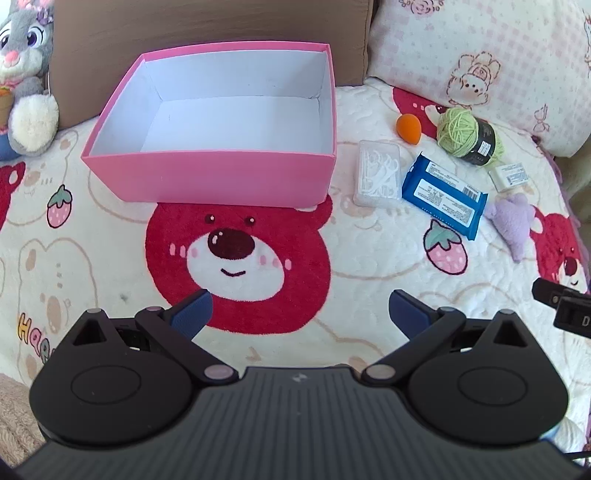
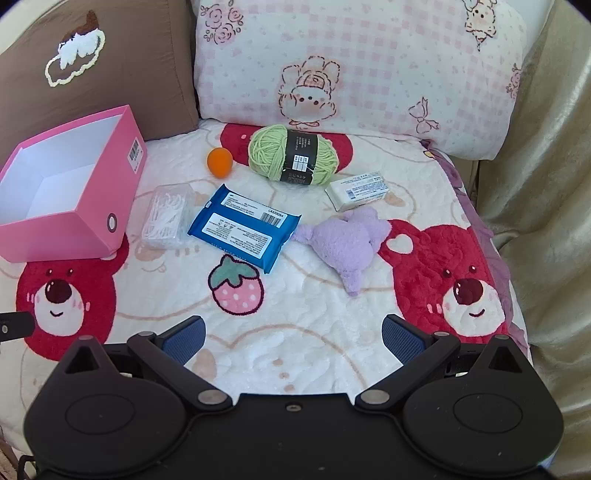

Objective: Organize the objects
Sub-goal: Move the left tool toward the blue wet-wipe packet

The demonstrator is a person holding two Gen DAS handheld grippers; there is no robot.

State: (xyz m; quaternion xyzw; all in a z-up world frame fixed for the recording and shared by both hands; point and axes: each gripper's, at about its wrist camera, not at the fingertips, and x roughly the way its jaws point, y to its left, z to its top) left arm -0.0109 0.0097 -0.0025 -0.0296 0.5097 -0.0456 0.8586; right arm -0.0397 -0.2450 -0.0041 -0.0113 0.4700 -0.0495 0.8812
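Note:
An empty pink box [image 1: 207, 177] [image 2: 96, 218] with a white inside sits on the bear-print blanket [image 1: 369, 295] [image 2: 295, 332]. To its right lie a clear box of floss picks [image 1: 377, 171] [image 2: 168, 216], a blue wipes pack [image 1: 443, 194] [image 2: 243, 227], an orange sponge egg [image 1: 408, 126] [image 2: 219, 160], a green yarn ball [image 1: 467, 134] [image 2: 291, 154], a small white packet [image 1: 511, 176] [image 2: 357, 190] and a purple plush [image 1: 513, 221] [image 2: 345, 243]. My left gripper [image 1: 300, 312] hovers open in front of the box. My right gripper [image 2: 293, 338] hovers open in front of the loose items. Neither holds anything.
A brown pillow [image 1: 207, 22] [image 2: 110, 74] and a pink checked pillow [image 1: 480, 48] [image 2: 351, 62] stand behind the objects. A grey bunny plush [image 1: 26, 74] sits at the far left. A beige cover [image 2: 546, 221] borders the blanket's right edge.

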